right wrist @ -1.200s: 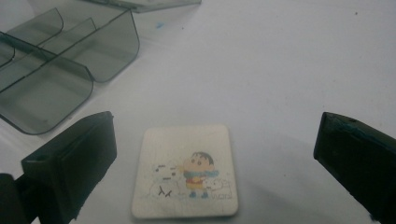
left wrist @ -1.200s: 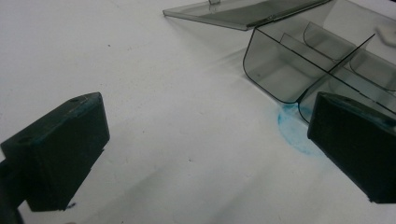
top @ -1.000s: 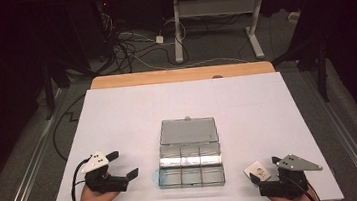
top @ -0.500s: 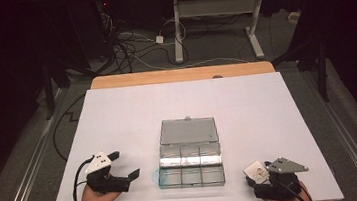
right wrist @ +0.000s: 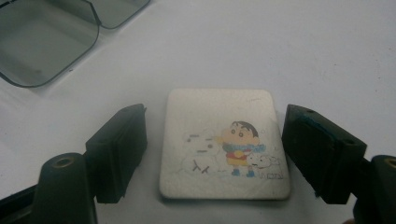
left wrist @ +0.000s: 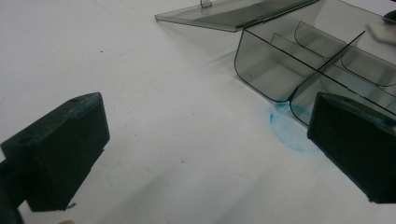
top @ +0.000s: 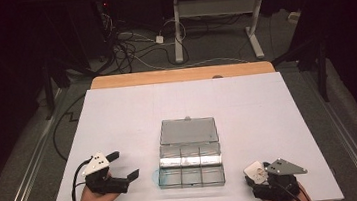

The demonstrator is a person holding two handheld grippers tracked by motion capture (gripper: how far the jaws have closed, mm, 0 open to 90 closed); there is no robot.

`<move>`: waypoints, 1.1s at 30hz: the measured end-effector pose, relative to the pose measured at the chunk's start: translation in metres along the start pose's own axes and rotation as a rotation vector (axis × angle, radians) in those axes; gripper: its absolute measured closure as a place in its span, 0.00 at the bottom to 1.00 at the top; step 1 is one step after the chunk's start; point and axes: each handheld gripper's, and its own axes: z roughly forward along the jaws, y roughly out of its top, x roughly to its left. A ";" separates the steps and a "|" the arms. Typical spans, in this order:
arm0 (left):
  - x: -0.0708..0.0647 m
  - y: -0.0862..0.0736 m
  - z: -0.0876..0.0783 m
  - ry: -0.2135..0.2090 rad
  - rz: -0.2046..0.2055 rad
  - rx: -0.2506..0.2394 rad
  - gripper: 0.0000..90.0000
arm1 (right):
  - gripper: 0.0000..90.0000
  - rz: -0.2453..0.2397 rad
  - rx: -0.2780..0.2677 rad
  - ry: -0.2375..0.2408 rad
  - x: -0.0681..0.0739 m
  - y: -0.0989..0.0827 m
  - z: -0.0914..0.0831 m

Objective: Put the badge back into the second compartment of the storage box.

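Observation:
A clear grey compartment box (top: 191, 169) lies in the middle of the white table, its lid (top: 188, 130) folded flat behind it and its cells (left wrist: 266, 77) bare. My left gripper (top: 124, 165) rests open to the box's left, and nothing lies between its jaws (left wrist: 205, 121). My right gripper (top: 259, 175) is at the front right. A small white square tile with a cartoon child and snowman (right wrist: 224, 142) lies flat between its jaws (right wrist: 215, 112). Those jaws have just been closing, but a gap still shows on each side of the tile.
A blue smudge (left wrist: 285, 133) marks the white table (top: 128, 116) at the box's front left corner. A wooden tabletop edge (top: 179, 75) runs along the back. Cables (top: 131, 50) and a desk frame (top: 217, 11) stand on the dark floor beyond.
The right gripper has edged slightly left and toward the front edge. The left gripper and the box have not moved.

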 end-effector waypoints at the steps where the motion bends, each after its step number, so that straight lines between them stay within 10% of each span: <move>1: 0.000 0.000 0.000 0.000 -0.001 -0.001 0.00 | 0.26 0.004 0.001 0.004 0.000 0.000 0.000; 33: -0.002 0.003 0.006 0.024 0.014 0.054 0.00 | 0.37 -0.019 -0.006 0.047 -0.007 -0.003 -0.002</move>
